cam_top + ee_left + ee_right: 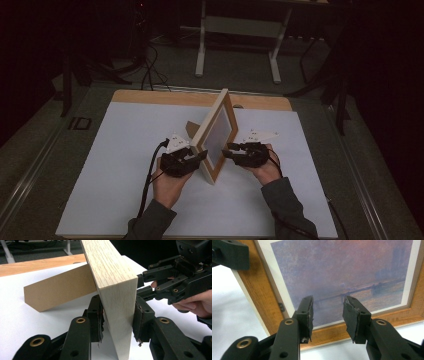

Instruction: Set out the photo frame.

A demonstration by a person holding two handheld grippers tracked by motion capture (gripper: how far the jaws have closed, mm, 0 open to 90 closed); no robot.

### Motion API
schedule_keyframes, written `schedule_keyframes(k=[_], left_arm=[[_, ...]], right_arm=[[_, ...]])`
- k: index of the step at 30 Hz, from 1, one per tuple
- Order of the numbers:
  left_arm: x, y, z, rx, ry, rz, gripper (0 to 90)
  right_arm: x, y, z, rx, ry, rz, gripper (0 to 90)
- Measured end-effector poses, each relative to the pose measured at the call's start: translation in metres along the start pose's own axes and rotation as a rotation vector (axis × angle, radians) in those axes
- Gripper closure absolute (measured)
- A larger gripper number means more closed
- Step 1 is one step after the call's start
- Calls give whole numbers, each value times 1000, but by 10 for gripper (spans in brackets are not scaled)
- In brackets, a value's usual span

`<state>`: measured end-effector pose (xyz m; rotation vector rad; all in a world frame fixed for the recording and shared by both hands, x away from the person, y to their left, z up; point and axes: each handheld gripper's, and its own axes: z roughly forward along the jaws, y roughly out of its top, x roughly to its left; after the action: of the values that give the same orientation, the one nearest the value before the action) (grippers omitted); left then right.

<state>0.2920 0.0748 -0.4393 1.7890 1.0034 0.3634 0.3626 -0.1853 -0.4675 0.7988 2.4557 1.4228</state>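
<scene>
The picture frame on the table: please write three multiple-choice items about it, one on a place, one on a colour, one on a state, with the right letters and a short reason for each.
1. Where does the brown cardboard stand lie relative to the picture frame?
A. at its back, on the left gripper's side
B. on its glass front
C. flat beneath the right gripper

2. What colour is the sheet covering the table?
A. green
B. white
C. red

3. How does the frame stand?
A. flat, face down
B. upright on a corner
C. hanging from a wall

Answers:
1 A: in the left gripper view the stand juts from the frame's back, beside the left gripper.
2 B: the high view shows a white sheet under both hands.
3 B: the high view shows the frame upright, one corner on the sheet, between the left gripper and the right gripper.
</scene>
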Motion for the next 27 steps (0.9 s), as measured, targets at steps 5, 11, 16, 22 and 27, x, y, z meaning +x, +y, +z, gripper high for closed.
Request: schedule_keyframes(k=[5,11,16,22,27], left_arm=[[1,1,-1,11,-10,5,660],[6,3,-1,32,-36,6,663],[13,5,-3,51,-66,8,667],[28,9,-5,85,-120,9,672],[42,14,-9,123,-171,33,673]], right_arm=[[0,0,0,1,-3,-3,594],[-2,0,-3,-2,-13,0,594],[-3,-1,-5,-7,-18,4,594],[-4,-1,-6,-9,-22,4,594],[-5,-2,-6,-8,-23,10,594]])
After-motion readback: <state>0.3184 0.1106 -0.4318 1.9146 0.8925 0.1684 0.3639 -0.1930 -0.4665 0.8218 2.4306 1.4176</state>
